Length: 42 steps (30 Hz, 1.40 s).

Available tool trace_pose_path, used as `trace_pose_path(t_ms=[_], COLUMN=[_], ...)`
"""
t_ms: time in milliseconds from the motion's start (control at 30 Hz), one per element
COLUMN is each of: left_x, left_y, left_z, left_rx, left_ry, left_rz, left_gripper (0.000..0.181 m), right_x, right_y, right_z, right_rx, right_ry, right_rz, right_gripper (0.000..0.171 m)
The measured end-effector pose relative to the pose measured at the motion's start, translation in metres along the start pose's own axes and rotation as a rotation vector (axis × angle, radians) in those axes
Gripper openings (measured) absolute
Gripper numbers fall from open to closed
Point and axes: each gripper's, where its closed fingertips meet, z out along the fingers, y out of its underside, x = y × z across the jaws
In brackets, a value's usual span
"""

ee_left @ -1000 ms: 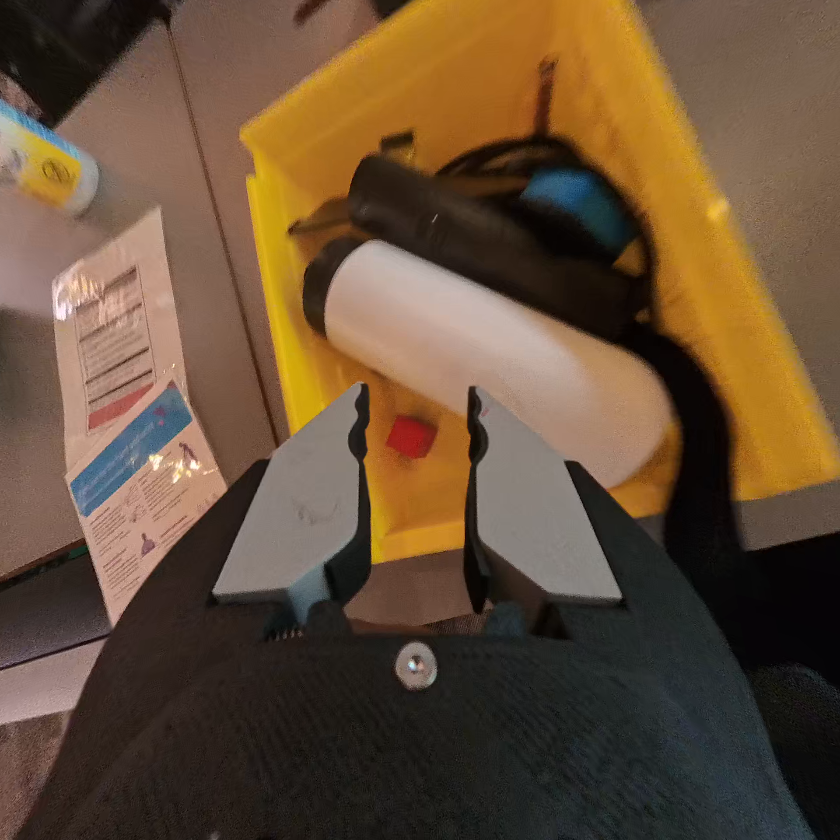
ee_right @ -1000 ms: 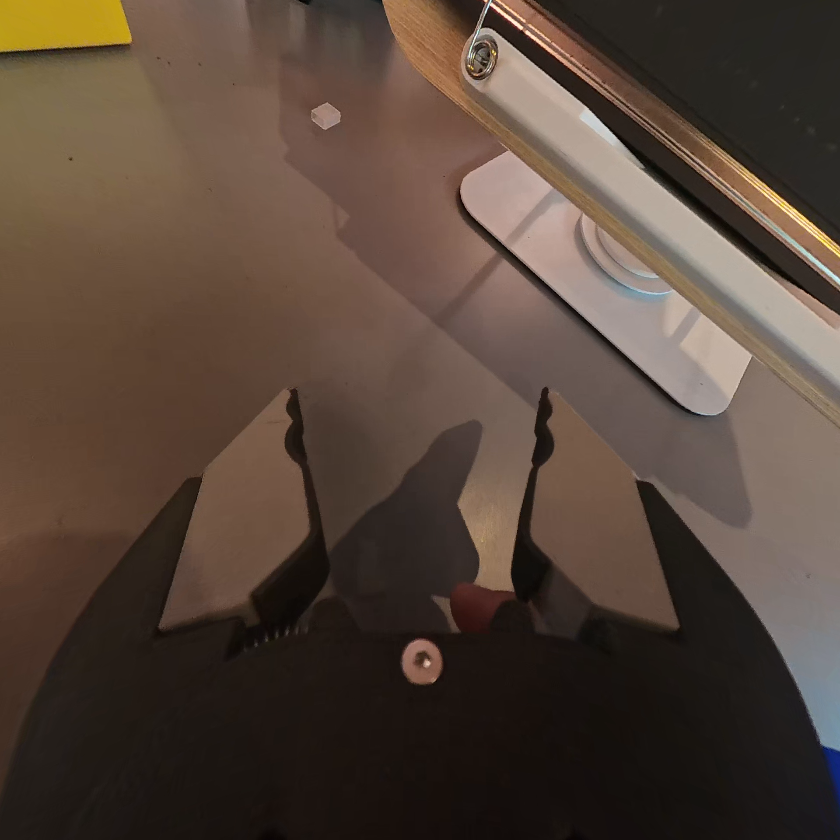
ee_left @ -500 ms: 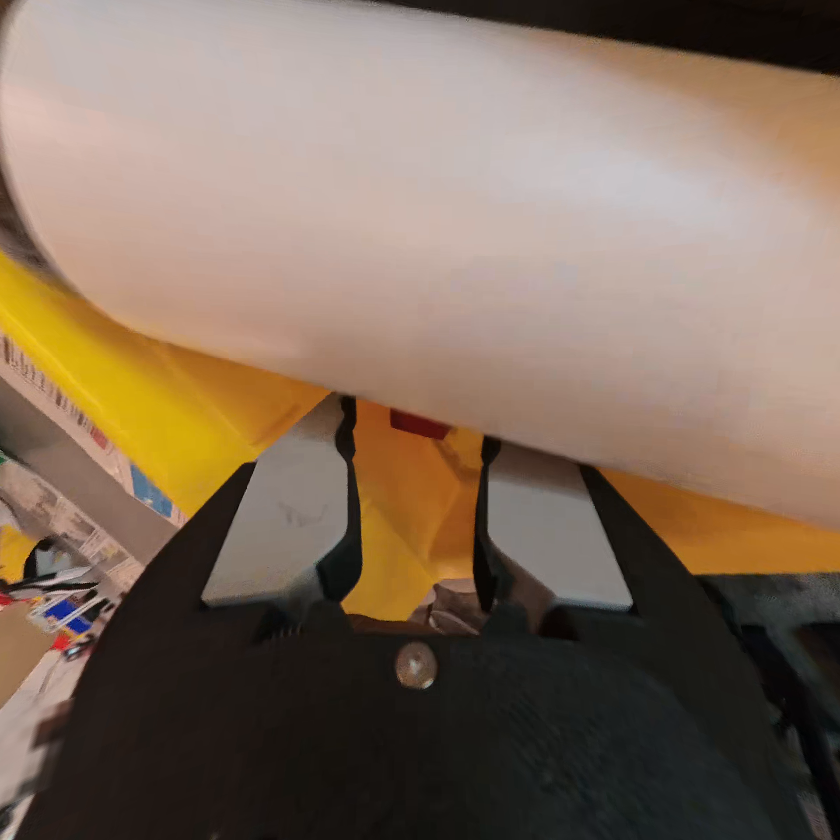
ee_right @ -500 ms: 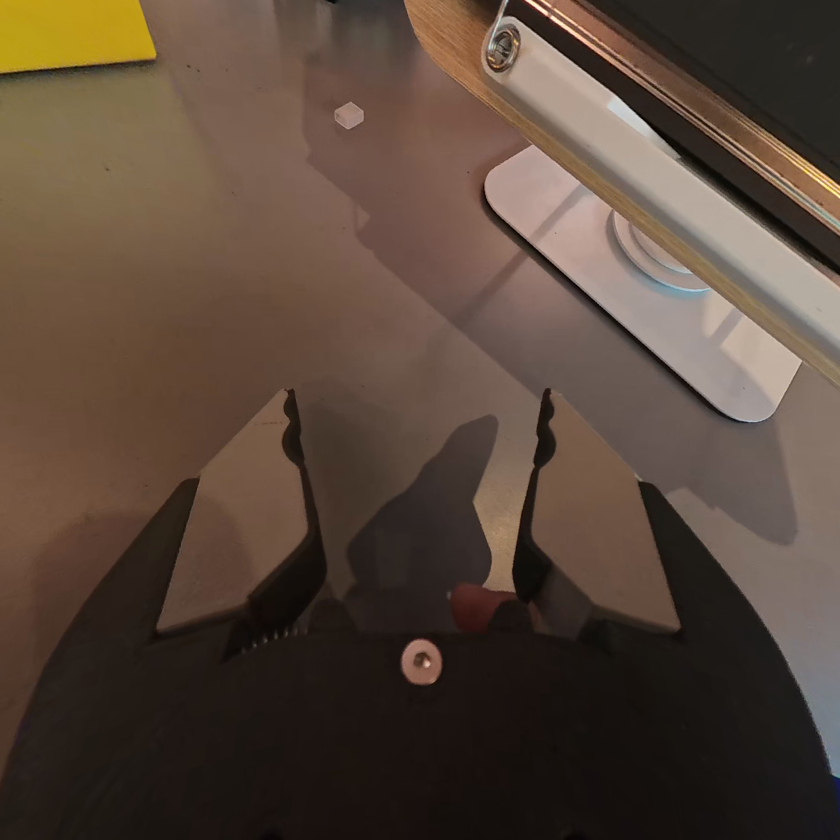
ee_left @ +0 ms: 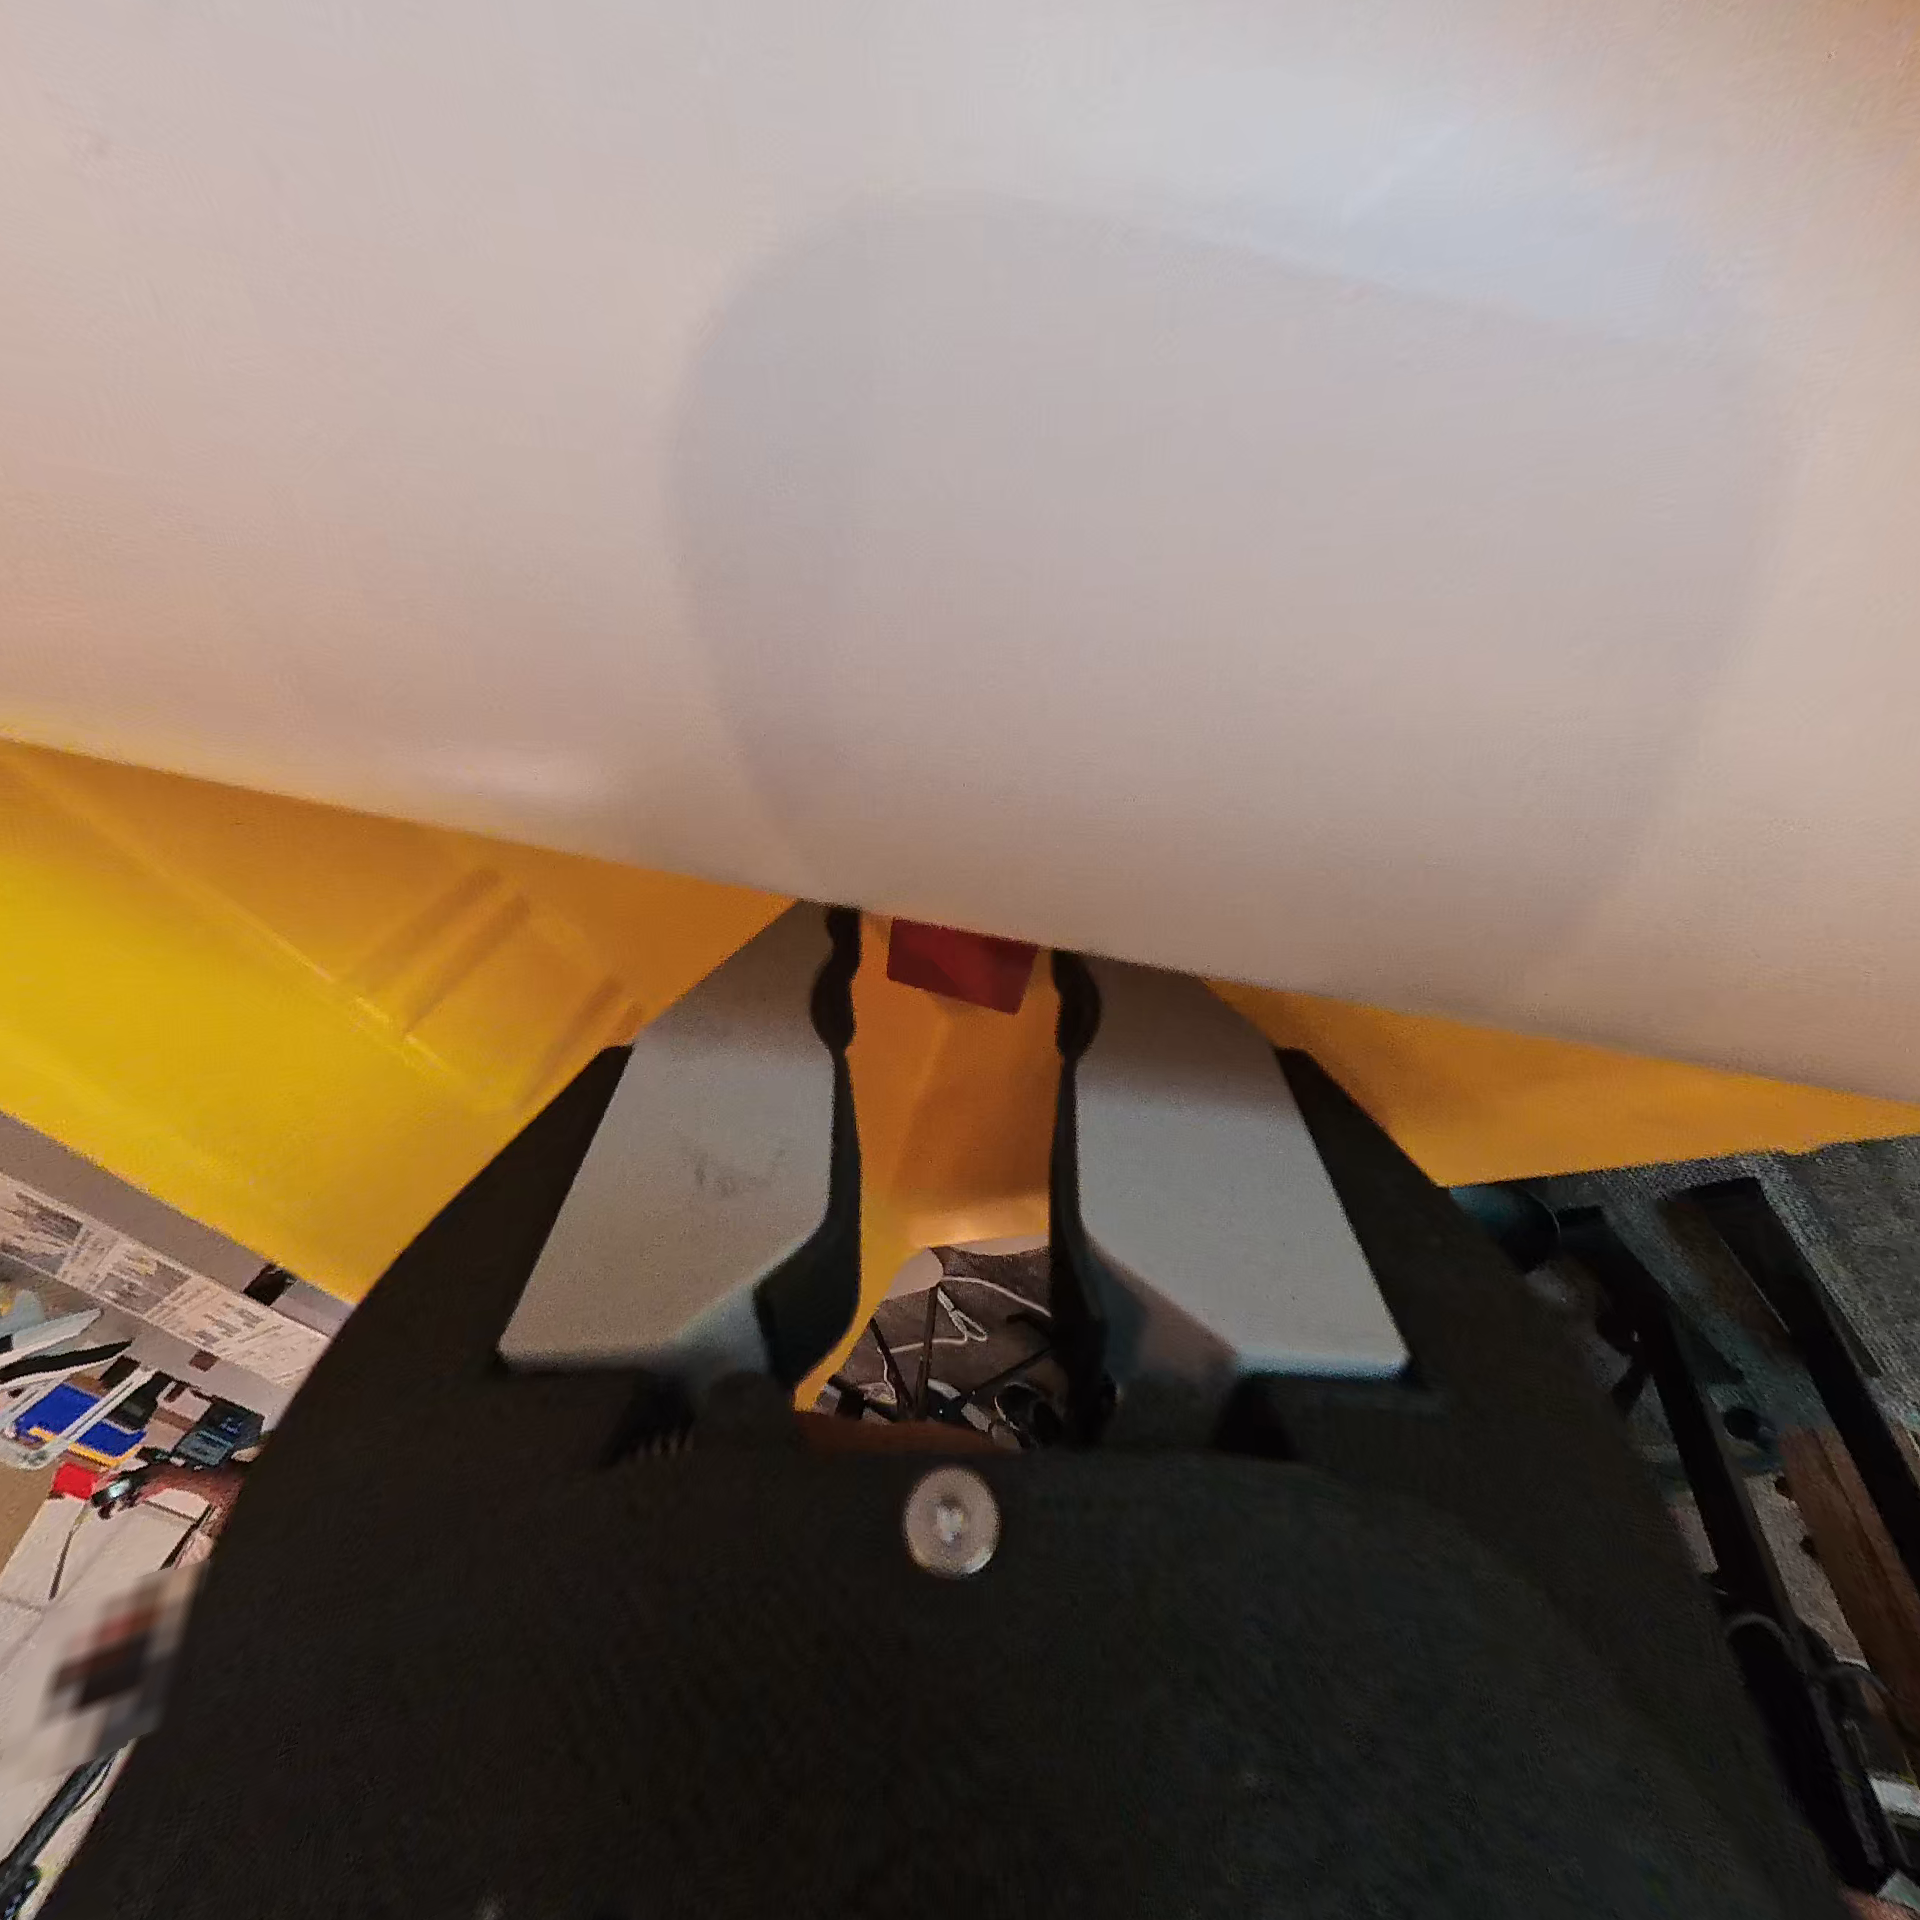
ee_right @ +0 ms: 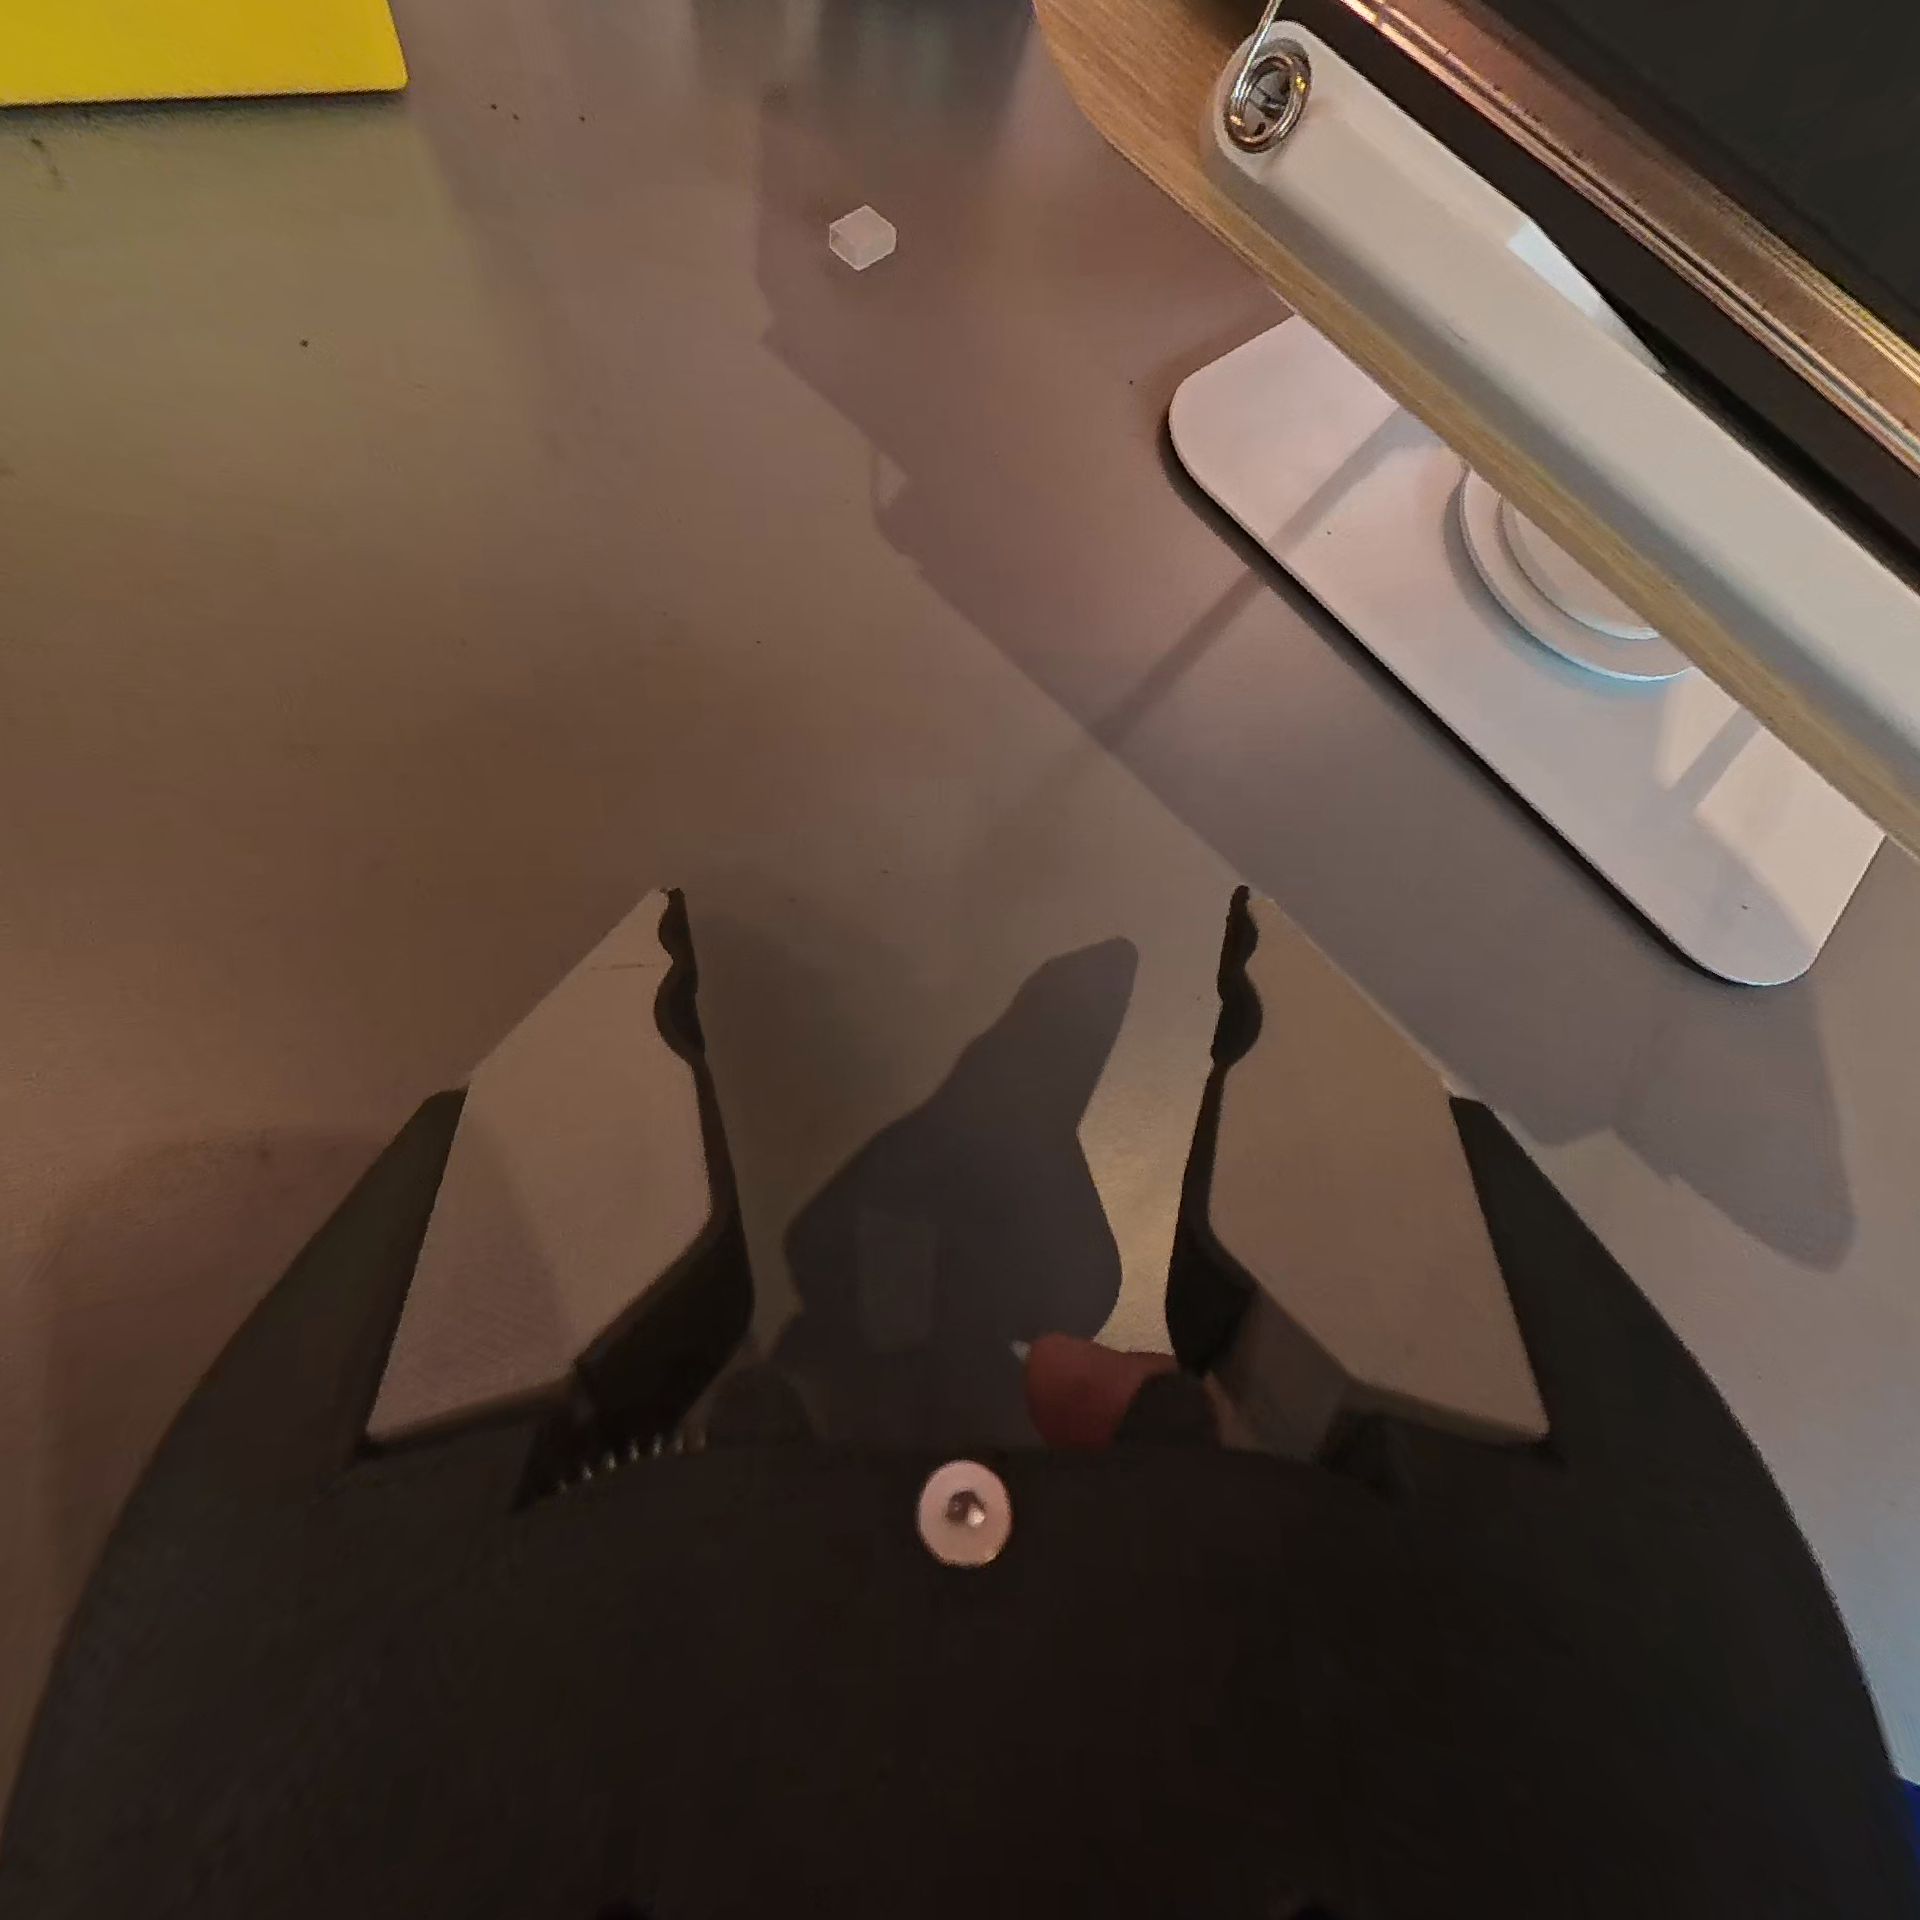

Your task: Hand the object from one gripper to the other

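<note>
Left wrist view: the left hand-held gripper is pushed low into the yellow plastic bin, its grey fingers set narrowly apart on either side of a small red cube. The cube lies on the bin floor, tucked under the flank of a large white smooth-sided bottle that fills the upper view; whether the fingertips already touch the cube I cannot tell. It looks light, rigid and flat-faced, so a pinch across two opposite faces should hold it. The risk, in my judgement, is the bottle, which may roll or block the tips. The gripper points forward and downward, nearly against the bottle.

Right wrist view: the right hand-held gripper hovers over the grey worktop, jaws wide and empty, tilted down at the surface. A tiny clear cube sits well ahead, near a white monitor stand base. A yellow corner shows at the upper left.
</note>
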Motion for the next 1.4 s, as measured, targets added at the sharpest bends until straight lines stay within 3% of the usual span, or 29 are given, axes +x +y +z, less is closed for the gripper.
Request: trace_pose_path(t_ms=[33,133,233,367,467,567,633,767,867,967,1100,1200,1400], left_x=[0.0,-0.006,-0.023,-0.044,-0.046,0.015,0.064,0.121,0.136,0.139,0.156,0.166,0.159], left_y=[0.0,0.0,0.003,-0.027,-0.067,-0.137,-0.182,-0.273,-0.334,-0.371,-0.39,-0.388,-0.374], left_z=[0.001,0.0,-0.017,-0.089,-0.183,-0.271,-0.301,-0.293,-0.263,-0.248,-0.23,-0.208,-0.207], left_rx=[-0.001,0.001,0.013,0.268,0.639,1.199,1.421,1.544,1.556,1.603,1.631,1.559,1.634], left_ry=[0.002,-0.044,-0.193,-0.422,-0.628,-0.401,-0.227,-0.117,-0.055,0.008,0.083,0.029,-0.101], left_rz=[0.002,-0.015,-0.028,-0.143,-0.23,-0.263,-0.206,-0.132,-0.123,-0.11,-0.016,0.096,0.124], left_gripper=[0.029,0.027,0.028,0.027,0.027,0.027,0.027,0.027,0.027,0.027,0.027,0.027,0.027], right_x=[-0.001,-0.002,-0.002,-0.002,-0.002,-0.002,-0.002,-0.001,0.004,0.013,0.017,0.014,0.005], right_y=[0.0,0.0,0.0,0.001,0.001,0.002,0.003,0.005,0.009,0.012,0.01,0.007,0.006], right_z=[0.0,0.0,-0.001,0.0,0.0,0.0,0.0,-0.002,-0.004,-0.006,-0.012,-0.019,-0.033], right_rx=[0.001,-0.001,0.001,-0.003,-0.003,-0.009,-0.015,-0.02,-0.028,-0.025,0.025,0.058,0.068], right_ry=[-0.002,-0.004,-0.006,-0.01,-0.01,-0.013,-0.016,-0.024,-0.025,-0.027,-0.085,-0.131,-0.236], right_rz=[0.001,0.002,0.005,0.01,0.012,0.016,0.021,0.037,0.062,0.102,0.156,0.159,0.182], right_gripper=[0.098,0.097,0.097,0.097,0.096,0.096,0.096,0.096,0.096,0.096,0.093,0.089,0.081])
